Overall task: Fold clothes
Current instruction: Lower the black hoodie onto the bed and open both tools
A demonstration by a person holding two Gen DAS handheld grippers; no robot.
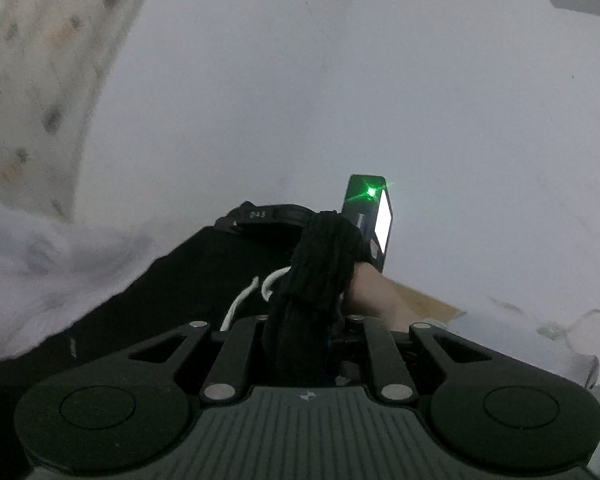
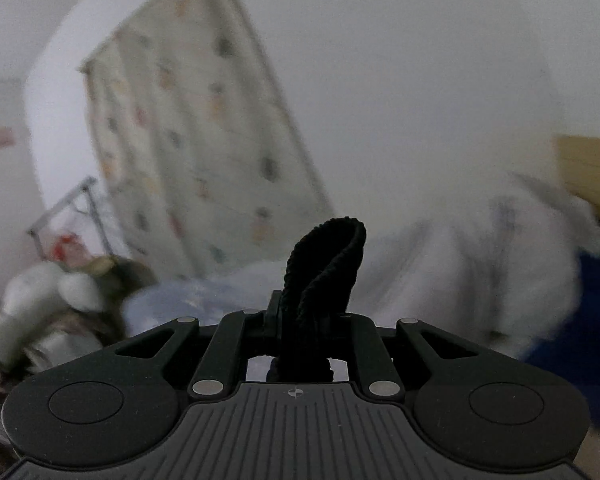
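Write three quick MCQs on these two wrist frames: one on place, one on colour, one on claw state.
1. Where does the white drawstring lie?
A. on the black garment, left of the bunched cloth
B. on the wall
C. on the patterned sheet

2. What colour is the cloth held by the right claw?
A. white
B. black
C. blue

3. What state is the left claw in?
A. wide open
B. shut on cloth
C. out of view

Key: 1 A, the cord crosses the black garment. 2 B, a black fold sticks up from it. 3 B, black fabric is pinched between its fingers.
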